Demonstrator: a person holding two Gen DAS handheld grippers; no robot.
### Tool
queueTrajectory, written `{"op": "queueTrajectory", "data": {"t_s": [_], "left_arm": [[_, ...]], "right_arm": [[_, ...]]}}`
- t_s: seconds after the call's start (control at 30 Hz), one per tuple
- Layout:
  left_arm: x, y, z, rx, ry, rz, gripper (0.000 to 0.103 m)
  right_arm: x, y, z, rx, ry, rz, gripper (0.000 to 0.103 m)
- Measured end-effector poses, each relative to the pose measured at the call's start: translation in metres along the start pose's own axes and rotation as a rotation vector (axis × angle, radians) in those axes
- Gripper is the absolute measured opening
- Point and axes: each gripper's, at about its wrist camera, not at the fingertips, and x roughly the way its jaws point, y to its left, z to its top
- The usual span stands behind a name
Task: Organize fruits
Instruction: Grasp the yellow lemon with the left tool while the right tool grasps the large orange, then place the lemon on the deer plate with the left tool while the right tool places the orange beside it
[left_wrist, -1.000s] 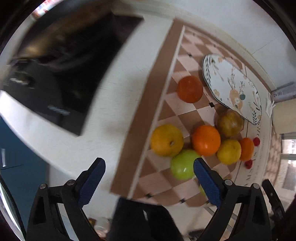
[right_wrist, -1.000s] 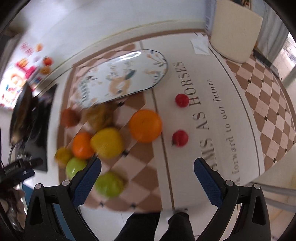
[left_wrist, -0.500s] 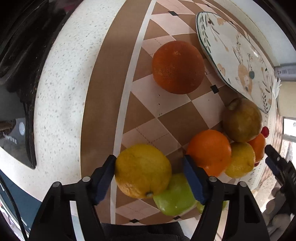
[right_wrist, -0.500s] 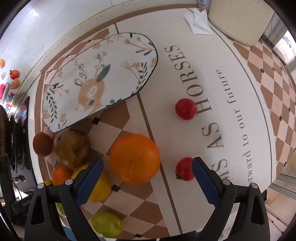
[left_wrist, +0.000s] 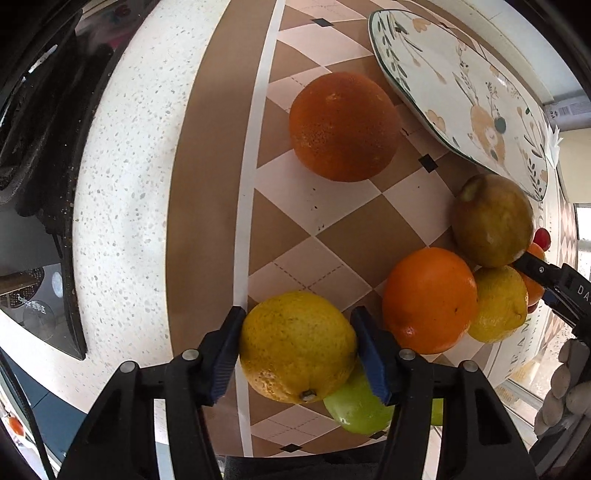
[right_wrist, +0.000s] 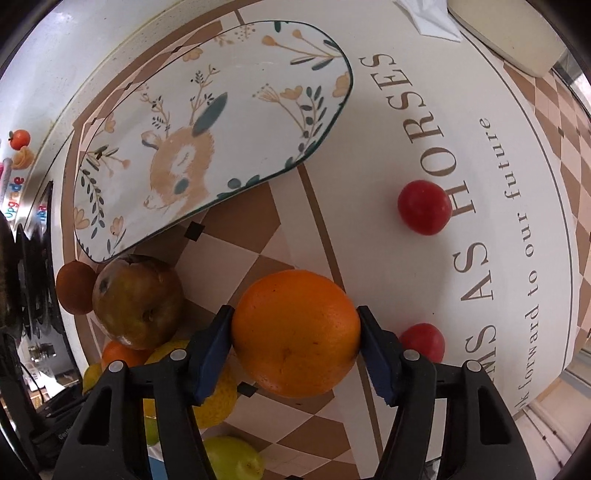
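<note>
My left gripper (left_wrist: 297, 345) is shut on a yellow-orange citrus fruit (left_wrist: 297, 347) on the checked mat. Beside it lie a green apple (left_wrist: 354, 410), an orange (left_wrist: 430, 299), a lemon (left_wrist: 498, 302), a brownish apple (left_wrist: 493, 219) and a dark orange (left_wrist: 343, 125). My right gripper (right_wrist: 295, 334) is shut on a large orange (right_wrist: 295, 332). Two small red fruits (right_wrist: 424, 211) (right_wrist: 424, 339) lie to its right. The oval deer-patterned plate (right_wrist: 207, 144) sits behind, with nothing on it.
A black stove (left_wrist: 33, 147) is left of the speckled white counter (left_wrist: 118, 184). A beige board (right_wrist: 509, 37) and a crumpled tissue (right_wrist: 428, 18) lie at the far right. The brownish apple (right_wrist: 136, 302) touches the plate's near edge.
Both grippers have moved down and closer to the fruit. The left closed on the yellow-orange citrus, the right closed on the large orange.
</note>
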Motion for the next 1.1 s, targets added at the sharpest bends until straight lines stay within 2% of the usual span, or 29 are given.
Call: {"op": "queueTrajectory", "data": {"t_s": [0.13,0.27,0.37,0.5,0.6,0.7,0.87,0.97,1.1], "left_arm": [[-0.016,0.003,-0.004,-0.011,-0.026,-0.005,0.056],[-0.056,-0.001,-0.003,-0.015,-0.092,-0.032,0.056],[-0.09,-0.013,0.003,-0.013,-0.152,-0.063,0.056],[-0.127,-0.05,0.038,0.002,-0.209,-0.092,0.056],[-0.132,-0.082,0.078,0.004,-0.236,-0.085,0.056],[-0.122,-0.107,0.117,-0.013,-0.207,-0.102,0.056],[-0.076,-0.123,0.181,-0.063,-0.084,-0.128,0.056],[-0.051,-0.119,0.206,-0.099,-0.021,-0.128,0.056],[-0.038,-0.112,0.221,-0.14,0.029,-0.148,0.056]], "right_arm": [[-0.007,-0.003,-0.013,-0.002,-0.002,0.015,0.067],[-0.03,-0.007,-0.021,-0.044,-0.024,0.056,0.067],[-0.054,-0.005,-0.014,-0.07,-0.048,0.106,0.067],[-0.081,0.002,0.022,-0.133,-0.087,0.175,0.067],[-0.088,0.012,0.059,-0.199,-0.114,0.168,0.067],[-0.081,0.031,0.096,-0.264,-0.131,0.132,0.067],[-0.044,0.054,0.14,-0.325,-0.096,0.09,0.067],[-0.028,0.063,0.152,-0.362,-0.076,0.068,0.067],[-0.011,0.064,0.167,-0.39,-0.047,0.053,0.067]]}}
